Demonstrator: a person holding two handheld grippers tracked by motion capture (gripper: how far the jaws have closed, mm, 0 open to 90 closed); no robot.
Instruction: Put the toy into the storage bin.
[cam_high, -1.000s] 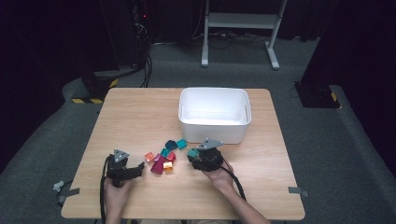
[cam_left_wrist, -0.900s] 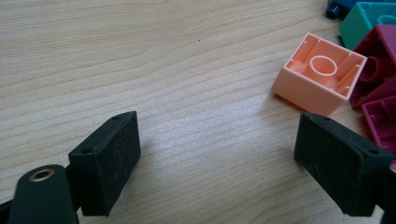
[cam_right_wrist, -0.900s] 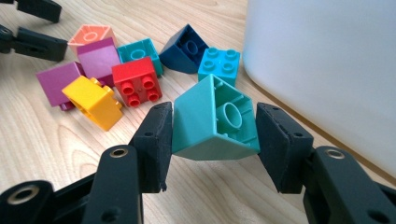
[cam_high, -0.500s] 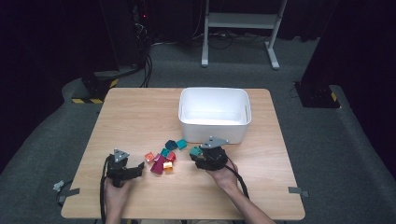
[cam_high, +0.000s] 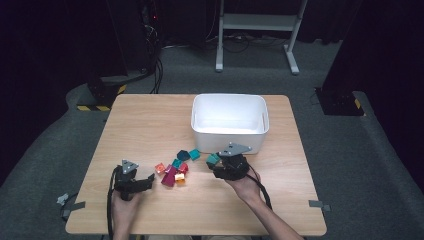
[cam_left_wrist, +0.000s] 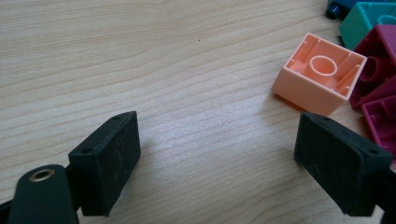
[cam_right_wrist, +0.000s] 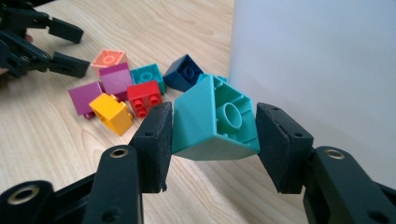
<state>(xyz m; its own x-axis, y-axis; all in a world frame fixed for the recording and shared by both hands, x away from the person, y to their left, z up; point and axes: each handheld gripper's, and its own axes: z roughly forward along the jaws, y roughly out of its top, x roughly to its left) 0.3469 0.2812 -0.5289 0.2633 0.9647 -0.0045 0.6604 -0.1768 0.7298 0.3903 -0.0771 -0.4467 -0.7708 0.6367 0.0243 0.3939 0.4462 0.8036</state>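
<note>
Teal plastic sits clamped between my right gripper's (cam_right_wrist: 212, 133) pads: a teal block (cam_right_wrist: 215, 120), hollow underside facing the camera, held clear of the wooden table (cam_high: 150, 120) just beside the white bin's (cam_high: 260, 112) wall, I judge so it can go over the rim. My left gripper (cam_left_wrist: 217, 158) rests with jaws wide apart and nothing between them, near the peach block (cam_left_wrist: 320, 72) at the edge of the loose pile, probably the next pick.
</note>
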